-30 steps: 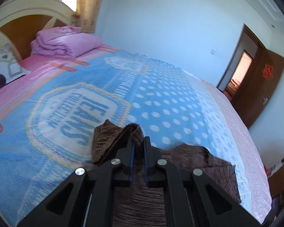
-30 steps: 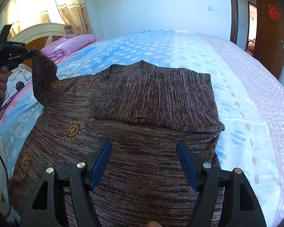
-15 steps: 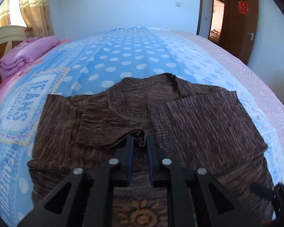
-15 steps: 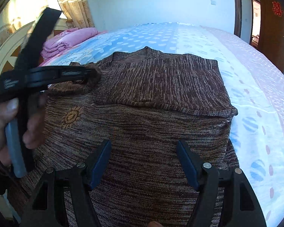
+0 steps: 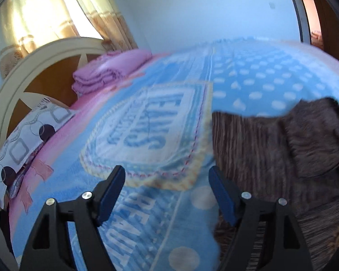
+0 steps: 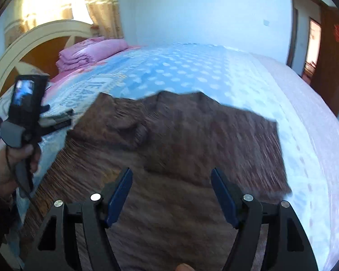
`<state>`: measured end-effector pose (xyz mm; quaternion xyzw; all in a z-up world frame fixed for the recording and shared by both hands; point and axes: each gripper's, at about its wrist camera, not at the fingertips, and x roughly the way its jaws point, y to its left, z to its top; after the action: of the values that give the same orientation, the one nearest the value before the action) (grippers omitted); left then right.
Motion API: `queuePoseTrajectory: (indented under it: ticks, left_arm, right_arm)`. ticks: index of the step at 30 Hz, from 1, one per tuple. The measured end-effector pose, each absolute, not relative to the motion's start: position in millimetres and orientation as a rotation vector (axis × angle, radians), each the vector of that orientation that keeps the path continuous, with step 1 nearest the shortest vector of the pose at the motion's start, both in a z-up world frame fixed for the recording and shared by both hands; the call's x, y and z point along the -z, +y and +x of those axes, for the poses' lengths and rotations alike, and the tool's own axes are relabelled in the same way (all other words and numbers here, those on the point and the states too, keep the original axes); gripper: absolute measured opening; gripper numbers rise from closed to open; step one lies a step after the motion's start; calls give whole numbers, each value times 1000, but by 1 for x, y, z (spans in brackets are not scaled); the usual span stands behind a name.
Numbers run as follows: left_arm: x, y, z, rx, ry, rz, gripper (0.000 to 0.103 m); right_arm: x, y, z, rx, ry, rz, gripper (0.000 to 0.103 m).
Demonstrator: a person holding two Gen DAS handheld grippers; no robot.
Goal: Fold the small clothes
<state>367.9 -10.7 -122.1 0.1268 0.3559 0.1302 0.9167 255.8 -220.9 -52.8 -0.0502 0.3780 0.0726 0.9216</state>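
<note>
Bright window glare — motion blur

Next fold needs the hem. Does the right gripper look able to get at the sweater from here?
Probably yes: the right gripper is open right above the brown sweater, nothing between.

Brown marled sweater (image 6: 192, 140), blue polka-dot bedspread (image 6: 192, 72)

Blurred, perhaps "JEANS", on bedspread (image 5: 147, 122)
</note>
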Motion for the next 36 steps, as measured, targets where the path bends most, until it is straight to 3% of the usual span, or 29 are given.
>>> queuePoseTrajectory:
  ticks: [3,7,11,13,14,15,19,24,25,27,28,36]
  left_arm:
    - [147,-8,373,-249,831,266,79]
    - [148,5,369,-244,829,183,87]
    - [151,3,368,-236,830,174,87]
    - [151,4,370,-237,829,178,87]
    - [151,5,370,-236,830,174,87]
    - [152,6,371,-232,832,166,87]
    - [153,10,372,-224,838,141,88]
    - [154,11,372,-222,840,125,90]
    - [154,11,372,-222,839,123,90]
    - [154,10,372,-225,839,126,90]
    - [154,10,372,-226,839,127,90]
    - [154,11,371,-222,841,115,91]
  right_arm:
    - [57,-184,298,-166,802,-194,73]
    - [84,-141,338,-198,857,-329,73]
    - [107,-124,371,-136,906,-390,72]
    - [110,-128,381,-141,924,-373,65]
    - [108,-133,384,-121,928,-374,50]
    - [105,-140,388,-86,926,-366,42]
    - [81,-204,402,153,888,-242,42]
    - [66,-235,385,28,906,-70,44]
    - [65,-228,379,-12,896,-76,45]
    - [69,-203,369,-102,893,-143,64]
    - [72,-188,367,-132,894,-185,69]
    - [115,-111,397,-103,892,-458,70]
